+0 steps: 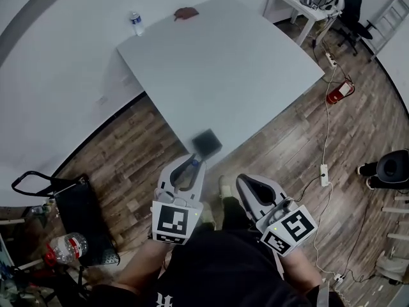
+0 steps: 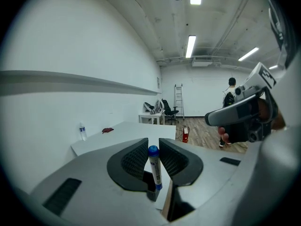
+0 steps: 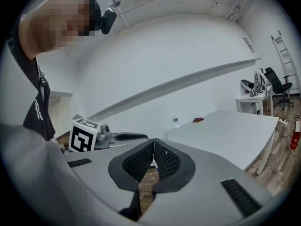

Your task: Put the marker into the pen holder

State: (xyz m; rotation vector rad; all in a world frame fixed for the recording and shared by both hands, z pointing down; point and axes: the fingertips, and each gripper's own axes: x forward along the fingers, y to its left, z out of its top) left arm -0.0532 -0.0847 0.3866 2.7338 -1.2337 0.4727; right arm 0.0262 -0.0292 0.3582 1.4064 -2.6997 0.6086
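My left gripper (image 1: 193,163) is shut on a white marker with a blue cap (image 2: 154,166), which stands upright between the pads. The small black pen holder (image 1: 207,142) sits at the near edge of the white table (image 1: 230,69), just beyond the left jaws. In the left gripper view the marker's lower end meets the dark pen holder (image 2: 151,192); I cannot tell if it is inside. My right gripper (image 1: 246,185) hovers over the floor beside the table, jaws shut with nothing between them (image 3: 153,157).
A water bottle (image 1: 136,23) and a small red object (image 1: 186,13) lie at the table's far side. A black cart (image 1: 80,219) with a bottle (image 1: 65,245) stands at the left. Cables and a red fire extinguisher (image 1: 339,91) lie on the wooden floor at the right.
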